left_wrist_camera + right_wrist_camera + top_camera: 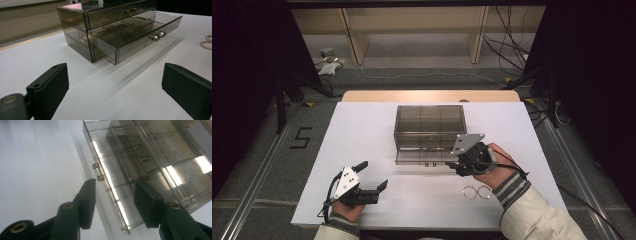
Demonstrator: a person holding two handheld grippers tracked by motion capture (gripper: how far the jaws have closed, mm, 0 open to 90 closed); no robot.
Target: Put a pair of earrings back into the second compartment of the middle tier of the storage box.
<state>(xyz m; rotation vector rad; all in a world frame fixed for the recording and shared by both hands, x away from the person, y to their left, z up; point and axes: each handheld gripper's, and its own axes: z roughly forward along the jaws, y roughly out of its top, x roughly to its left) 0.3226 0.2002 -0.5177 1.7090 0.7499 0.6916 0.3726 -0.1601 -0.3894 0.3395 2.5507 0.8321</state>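
Organizer box: a smoky clear drawer box (429, 125) is set on the white table (362, 130), towards its far middle.
Lower drawer: the bottom drawer (140, 32) is seen pulled part-way out towards the person; divided compartments are visible inside, contents not made out.
Drawer knob: a small metal knob (158, 36) is fixed to the drawer front; it is also seen in the right gripper view (98, 172).
Upper drawer: a second knob (131, 10) is noted above, on the closed upper drawer.
Right gripper: the right gripper (452, 166) is held at the right end of the drawer front. Its jaws are parted, one on each side of the front wall near the corner; nothing is clamped, and contact with the wall cannot be told.
Left gripper: the left gripper (373, 176) is held low over the near-left table, well apart from the box. Its jaws are spread wide with bare table between them.
Gold chain: a looped gold chain (477, 192) is laid on the table just beside the right wrist, near the front edge.
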